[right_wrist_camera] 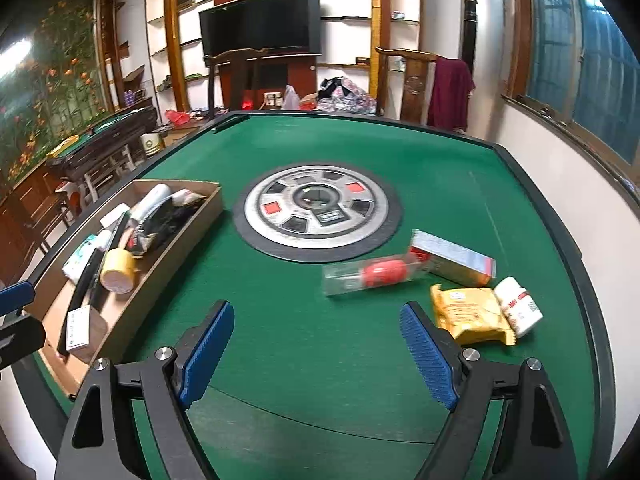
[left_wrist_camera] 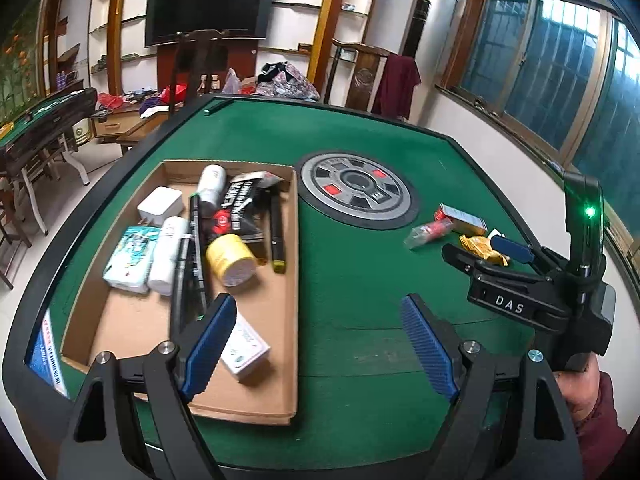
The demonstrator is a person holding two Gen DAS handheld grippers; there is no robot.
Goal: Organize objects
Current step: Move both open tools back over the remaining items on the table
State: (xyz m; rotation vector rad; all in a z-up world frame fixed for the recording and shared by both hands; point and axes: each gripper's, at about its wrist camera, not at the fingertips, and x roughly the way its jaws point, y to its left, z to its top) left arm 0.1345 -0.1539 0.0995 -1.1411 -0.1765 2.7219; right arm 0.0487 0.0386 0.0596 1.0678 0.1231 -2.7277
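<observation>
From the left wrist, the left gripper [left_wrist_camera: 320, 344] hangs spread and empty by the well-filled cardboard box [left_wrist_camera: 294, 280], while from the right wrist the right gripper [right_wrist_camera: 316, 350], likewise apart (nothing held), faces four leftovers on the felt: yellow packet [right_wrist_camera: 468, 312], white bottle [right_wrist_camera: 518, 306], clear tube [right_wrist_camera: 372, 274], orange carton [right_wrist_camera: 456, 258].

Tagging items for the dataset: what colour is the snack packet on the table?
Yellow snack packet, white label at its top; clearest in the right wrist view.

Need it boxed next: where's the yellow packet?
Right wrist view, right side of the table: yellow packet lies between the white bottle and right gripper.
</observation>
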